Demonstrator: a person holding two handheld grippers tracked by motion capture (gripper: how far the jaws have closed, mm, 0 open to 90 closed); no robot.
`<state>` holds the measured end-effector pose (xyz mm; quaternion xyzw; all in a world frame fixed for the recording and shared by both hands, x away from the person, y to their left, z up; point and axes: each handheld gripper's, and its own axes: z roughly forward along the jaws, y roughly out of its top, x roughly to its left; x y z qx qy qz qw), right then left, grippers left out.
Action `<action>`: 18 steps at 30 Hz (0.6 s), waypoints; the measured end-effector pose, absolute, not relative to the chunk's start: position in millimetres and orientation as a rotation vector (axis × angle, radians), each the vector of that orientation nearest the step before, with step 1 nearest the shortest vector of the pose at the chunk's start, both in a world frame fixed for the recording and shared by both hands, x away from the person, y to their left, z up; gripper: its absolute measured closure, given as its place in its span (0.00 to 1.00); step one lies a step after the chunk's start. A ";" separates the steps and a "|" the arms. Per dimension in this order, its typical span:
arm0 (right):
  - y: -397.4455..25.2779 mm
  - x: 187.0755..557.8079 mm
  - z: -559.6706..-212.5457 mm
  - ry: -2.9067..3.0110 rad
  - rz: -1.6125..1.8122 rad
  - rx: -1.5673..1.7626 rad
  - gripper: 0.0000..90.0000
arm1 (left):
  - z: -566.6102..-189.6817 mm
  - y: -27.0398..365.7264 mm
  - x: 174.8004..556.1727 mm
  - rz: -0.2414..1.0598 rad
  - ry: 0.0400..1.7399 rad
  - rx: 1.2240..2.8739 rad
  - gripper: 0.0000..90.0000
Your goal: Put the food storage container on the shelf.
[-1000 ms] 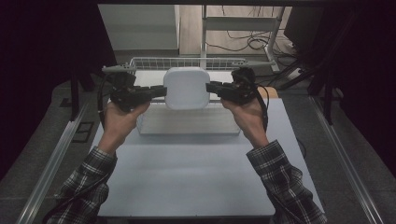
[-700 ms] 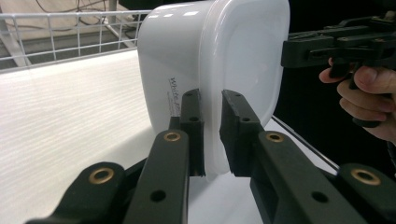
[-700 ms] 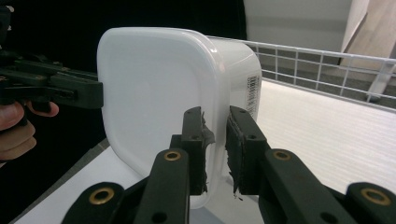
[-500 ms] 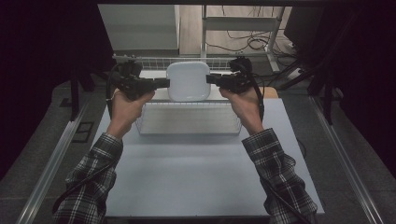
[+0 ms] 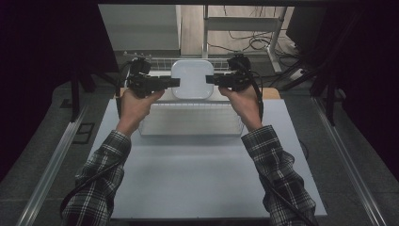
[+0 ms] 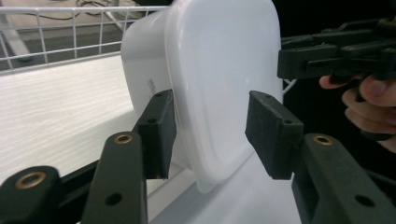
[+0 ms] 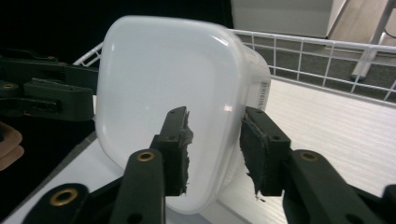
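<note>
Left tongs (image 5: 171, 83) and right tongs (image 5: 214, 80) each pinch an opposite rim of the white tub (image 5: 192, 78), apparently sharing its weight above the surface (image 5: 197, 174).

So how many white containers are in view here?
1: the white container, lid on, sits between the left gripper and right gripper at the table's far edge. None else visible.

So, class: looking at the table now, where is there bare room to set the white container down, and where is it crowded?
Free: the wide pale tabletop between the sleeves, nearer than the clear tray. Crowded: the far edge, where both hand-held grippers meet the white container before the wire rack.
</note>
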<state>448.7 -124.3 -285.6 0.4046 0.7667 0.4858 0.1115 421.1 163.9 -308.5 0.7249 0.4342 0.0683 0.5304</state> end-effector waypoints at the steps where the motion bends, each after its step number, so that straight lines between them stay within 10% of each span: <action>1: -124.3 448.7 -285.6 2.251 1.427 1.188 0.67 | -308.5 163.9 421.1 0.163 1.036 1.730 0.58; 18: -119.2 464.2 -292.4 2.252 1.383 1.200 0.56 | -316.1 161.8 434.7 0.199 1.092 1.745 0.64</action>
